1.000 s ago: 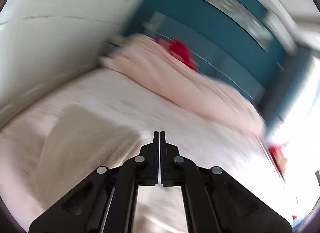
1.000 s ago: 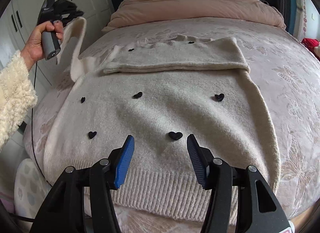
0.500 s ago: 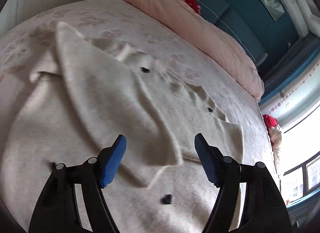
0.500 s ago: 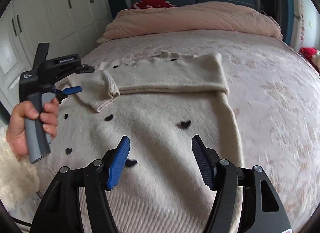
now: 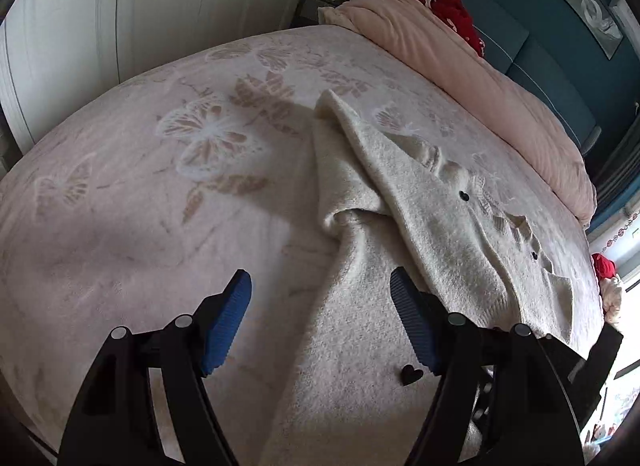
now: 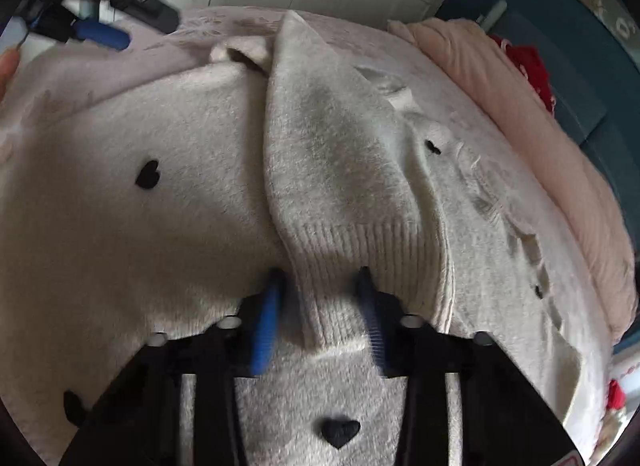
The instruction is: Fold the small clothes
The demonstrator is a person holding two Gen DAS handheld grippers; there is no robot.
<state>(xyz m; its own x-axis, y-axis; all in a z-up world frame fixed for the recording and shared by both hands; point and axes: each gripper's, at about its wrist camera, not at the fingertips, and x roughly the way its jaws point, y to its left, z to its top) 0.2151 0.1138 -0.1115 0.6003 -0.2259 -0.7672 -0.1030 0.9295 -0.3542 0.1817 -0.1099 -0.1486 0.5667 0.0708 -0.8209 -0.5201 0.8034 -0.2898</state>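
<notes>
The right tool point(image 6: 320, 298) stood with its blue pads point(image 6: 264, 330) parted around the ribbed cuff point(image 6: 368, 246) of a folded sleeve, the knit lying between them but not visibly pinched. The sleeve point(image 6: 320, 137) ran diagonally away from the tool across the chest of a cream sweater point(image 6: 120, 205) dotted with small black hearts point(image 6: 147, 173). The sweater lay spread flat on a bed point(image 6: 224, 21) covered by a pale blanket with a butterfly and leaf pattern.

The left tool point(image 5: 320, 306) hung released, its pads point(image 5: 228, 326) wide apart and holding nothing, just above the sweater's side edge where knit point(image 5: 360, 366) met blanket point(image 5: 160, 225). From that view the sleeve's fold point(image 5: 420, 193) rose in a ridge near the shoulder, with the neckline point(image 5: 500, 209) beyond it. In the right wrist view the left tool point(image 6: 100, 31) appeared at the upper left, off to the side of the sweater.

A rolled pink duvet point(image 5: 460, 57) lay along the head of the bed, with a red item point(image 5: 456, 15) behind it against a teal headboard point(image 5: 540, 53). White cupboard doors point(image 5: 160, 5) stood beside the bed.
</notes>
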